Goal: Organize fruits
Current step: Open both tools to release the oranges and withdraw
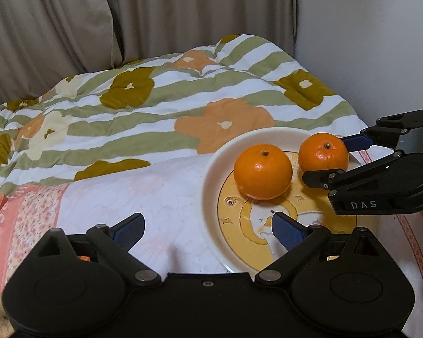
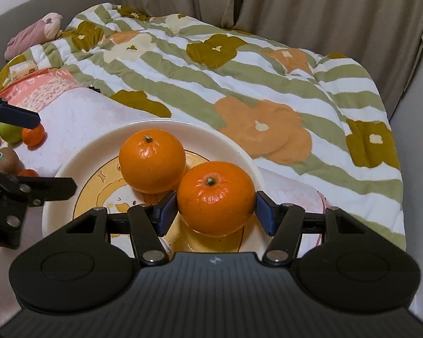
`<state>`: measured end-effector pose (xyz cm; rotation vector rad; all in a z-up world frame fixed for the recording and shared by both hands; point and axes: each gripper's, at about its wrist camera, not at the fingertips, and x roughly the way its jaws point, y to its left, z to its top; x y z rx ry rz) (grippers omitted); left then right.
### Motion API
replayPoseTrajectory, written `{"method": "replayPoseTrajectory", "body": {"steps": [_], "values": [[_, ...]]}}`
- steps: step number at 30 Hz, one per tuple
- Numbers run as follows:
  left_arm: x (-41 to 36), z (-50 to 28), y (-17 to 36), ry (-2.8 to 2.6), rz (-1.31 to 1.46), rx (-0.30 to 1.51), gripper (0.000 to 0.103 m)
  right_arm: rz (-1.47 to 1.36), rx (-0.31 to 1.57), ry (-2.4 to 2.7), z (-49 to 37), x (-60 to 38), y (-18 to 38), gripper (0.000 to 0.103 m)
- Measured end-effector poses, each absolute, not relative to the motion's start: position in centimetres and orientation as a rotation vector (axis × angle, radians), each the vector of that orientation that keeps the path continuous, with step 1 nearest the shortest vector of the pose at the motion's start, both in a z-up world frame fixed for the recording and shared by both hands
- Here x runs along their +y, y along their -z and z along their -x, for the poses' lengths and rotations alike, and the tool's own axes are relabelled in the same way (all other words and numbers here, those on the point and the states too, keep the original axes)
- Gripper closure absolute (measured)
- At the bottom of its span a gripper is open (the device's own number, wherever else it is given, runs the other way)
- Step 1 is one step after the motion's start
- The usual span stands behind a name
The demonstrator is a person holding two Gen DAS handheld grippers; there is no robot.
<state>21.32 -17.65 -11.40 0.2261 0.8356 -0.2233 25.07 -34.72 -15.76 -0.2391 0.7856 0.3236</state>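
The plate [image 2: 70, 169], cream-rimmed with a yellow cartoon centre, is sitting on a white and pink cloth [image 1: 121, 197] and is serving as the reference point. Two mandarins are resting on it, touching each other in the right wrist view. The first mandarin [image 2: 152, 161] is sitting free toward the plate's far side, stem up. The second mandarin [image 2: 215, 198] is sitting at the plate's near right edge, and the right gripper [image 2: 214, 211] is holding it: both blue pads are pressing its sides, jaws at a middling width. The left gripper [image 1: 208, 231] is hovering over the plate's left rim with jaws spread wide and nothing between them; one pad [image 1: 286, 232] is hanging over the plate's painted centre, the other over the cloth. Left of the plate, well apart, more fruit is lying on the cloth: green fruits [image 2: 10, 132], a small mandarin [image 2: 33, 136] and a kiwi [image 2: 7, 160] bearing a sticker. Beyond the plate, a flowered striped quilt [image 2: 239, 84] is covering the bed.
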Motion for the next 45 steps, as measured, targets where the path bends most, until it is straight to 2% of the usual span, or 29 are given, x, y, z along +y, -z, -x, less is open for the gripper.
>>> {"method": "replayPoseTrajectory", "body": {"steps": [1, 2, 3, 5, 27, 31, 45], "values": [[-17.6, -21.2, 11.4, 0.22, -0.225, 0.836, 0.004, 0.247, 0.776, -0.316, -24.8, -34.6, 15.8, 0.028], [-17.5, -21.2, 11.4, 0.215, -0.224, 0.837, 0.004, 0.252, 0.762, -0.306, -24.7, -34.6, 15.7, 0.022], [-17.4, -21.1, 11.3, 0.211, -0.223, 0.838, 0.004, 0.262, 0.746, -0.291, -24.4, -34.6, 15.6, 0.011], [-17.3, -20.9, 11.2, 0.2, -0.224, 0.835, 0.004, 0.277, 0.715, -0.259, -23.9, -34.4, 15.2, 0.0], [-14.9, -12.9, 4.5, 0.156, -0.16, 0.678, 0.004, 0.059, 0.68, -0.122, -14.5, -36.2, 6.0, 0.0], [-13.6, -10.4, 3.0, 0.169, -0.16, 0.649, 0.0, 0.024, 0.681, -0.085, -11.3, -35.0, 4.2, 0.0], [-5.8, -3.6, 1.1, 0.199, -0.17, 0.605, 0.0, -0.025, 0.698, -0.062, -2.4, -26.9, 0.6, 0.0]]}}
